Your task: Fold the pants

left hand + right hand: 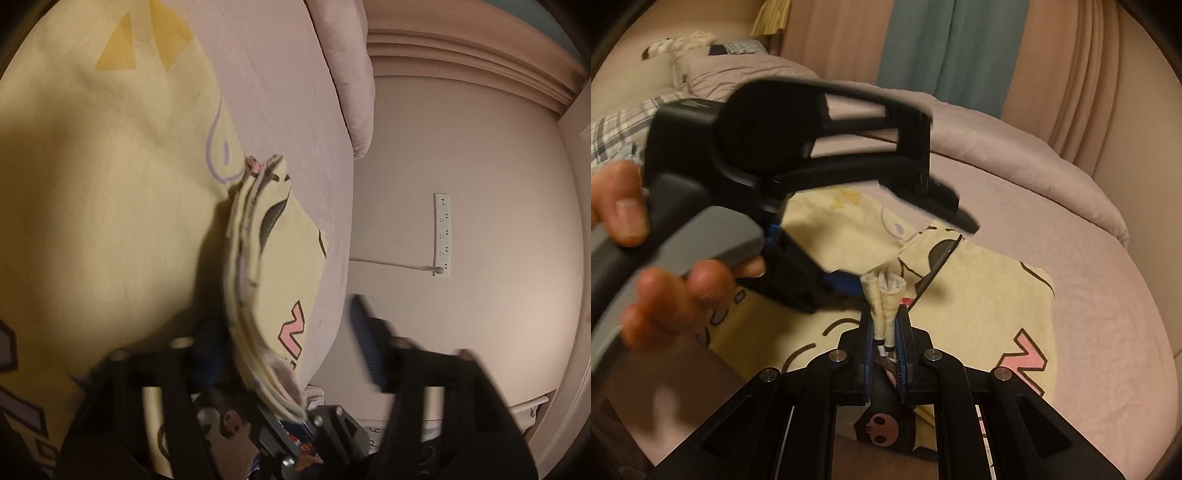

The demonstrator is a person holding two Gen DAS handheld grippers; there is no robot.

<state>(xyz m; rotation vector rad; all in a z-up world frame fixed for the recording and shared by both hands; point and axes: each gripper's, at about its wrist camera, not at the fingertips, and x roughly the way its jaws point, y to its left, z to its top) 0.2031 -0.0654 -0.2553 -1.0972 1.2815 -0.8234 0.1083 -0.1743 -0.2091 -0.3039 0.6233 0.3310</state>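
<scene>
Right now my right gripper [885,328] pinches a bunched edge of the yellow pants [990,295], which spread flat ahead on the bed [1089,266]. Just left of it, my left gripper [291,354] gapes wide, that folded edge running lengthwise between its fingers.

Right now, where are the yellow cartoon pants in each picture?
Left wrist view: the pants run up the middle, a stacked edge between the open left tongs.
Right wrist view: centre, bunched edge clamped in the right tongs.
Shared landmark: the pink N print.
</scene>
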